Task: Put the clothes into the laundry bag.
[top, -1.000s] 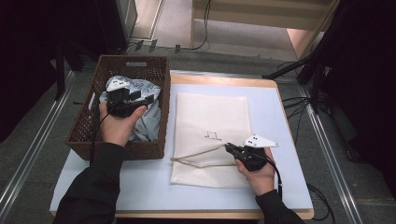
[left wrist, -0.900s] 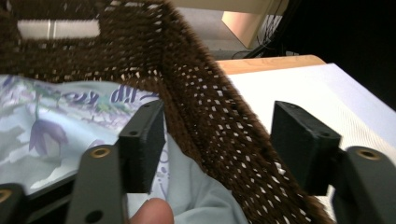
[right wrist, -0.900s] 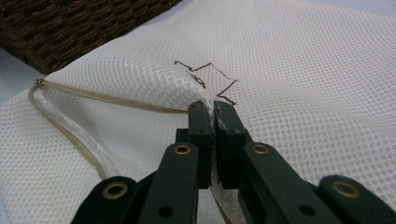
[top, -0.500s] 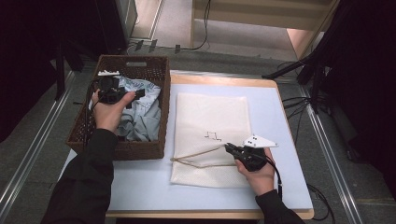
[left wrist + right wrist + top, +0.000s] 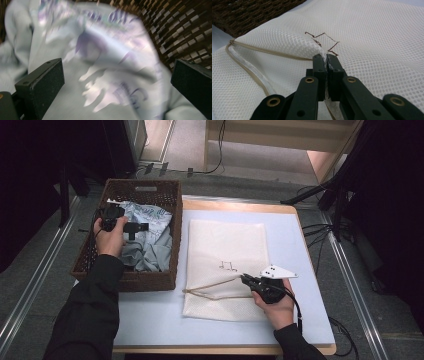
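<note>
in the basket (image 5: 165, 200), the left gripper (image 5: 136, 226) hangs over the shirt (image 5: 150, 245), its jaws just spread wide and released, the cloth below and between them but not pinched. on the desk (image 5: 300, 250), the right gripper (image 5: 245, 279) stays clenched on the zip edge of the mesh bag (image 5: 225, 240), holding its mouth lifted. the risk: the left jaws could close on a thin fold and drag the shirt out in a trailing bunch, snagging the wicker, or the mesh could slip from the right jaws and shut the mouth. the right gripper view shows mesh pinched between the jaws; the left gripper view, blurred, shows the printed cloth (image 5: 105, 75) under open jaws; the high view shows basket beside bag.
</note>
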`<state>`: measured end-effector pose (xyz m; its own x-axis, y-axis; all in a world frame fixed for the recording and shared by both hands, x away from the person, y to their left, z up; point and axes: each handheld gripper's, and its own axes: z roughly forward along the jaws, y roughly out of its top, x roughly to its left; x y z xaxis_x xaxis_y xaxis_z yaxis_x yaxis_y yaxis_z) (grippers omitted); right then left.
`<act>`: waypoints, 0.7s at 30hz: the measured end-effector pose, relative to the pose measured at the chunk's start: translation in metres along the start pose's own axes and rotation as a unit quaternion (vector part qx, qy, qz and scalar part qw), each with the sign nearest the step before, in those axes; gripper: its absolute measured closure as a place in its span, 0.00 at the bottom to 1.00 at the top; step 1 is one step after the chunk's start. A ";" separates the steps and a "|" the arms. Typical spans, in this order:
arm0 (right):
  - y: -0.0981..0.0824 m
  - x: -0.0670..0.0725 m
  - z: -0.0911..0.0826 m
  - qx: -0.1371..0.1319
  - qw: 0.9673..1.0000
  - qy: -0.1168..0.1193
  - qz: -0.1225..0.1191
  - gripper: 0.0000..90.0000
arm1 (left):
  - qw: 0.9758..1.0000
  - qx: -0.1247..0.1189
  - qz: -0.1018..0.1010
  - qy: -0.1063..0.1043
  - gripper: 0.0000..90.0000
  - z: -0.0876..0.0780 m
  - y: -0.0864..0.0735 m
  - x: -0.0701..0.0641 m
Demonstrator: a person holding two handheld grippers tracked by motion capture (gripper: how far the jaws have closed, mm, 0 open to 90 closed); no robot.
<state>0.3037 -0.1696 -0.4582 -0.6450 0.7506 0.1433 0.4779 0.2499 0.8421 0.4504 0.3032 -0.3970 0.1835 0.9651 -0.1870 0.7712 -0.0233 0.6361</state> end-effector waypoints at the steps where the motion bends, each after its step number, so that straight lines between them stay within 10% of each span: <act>1: 0.000 0.000 0.000 0.000 1.000 0.000 0.000 0.97 | 1.000 0.011 -0.006 -0.001 0.00 0.002 -0.001 0.001; 8: -0.001 0.001 0.000 0.001 1.000 -0.001 0.000 0.97 | 0.999 0.048 -0.009 0.012 0.00 0.016 -0.005 0.002; 13: -0.001 0.001 0.000 0.002 1.000 -0.001 -0.001 0.97 | 0.992 0.126 -0.017 0.027 0.17 0.034 -0.012 -0.004; 20: -0.002 0.001 0.000 0.002 1.000 0.001 0.000 0.97 | 0.989 0.147 0.002 0.029 0.22 0.036 -0.012 -0.011; 21: -0.002 0.001 0.000 0.003 1.000 -0.001 -0.001 0.97 | 0.988 0.151 0.008 0.027 0.44 0.035 -0.011 -0.012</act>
<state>0.3022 -0.1692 -0.4600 -0.6455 0.7509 0.1399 0.4796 0.2559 0.8393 0.4605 0.2828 -0.4280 0.1704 0.9762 -0.1338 0.9164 -0.1071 0.3856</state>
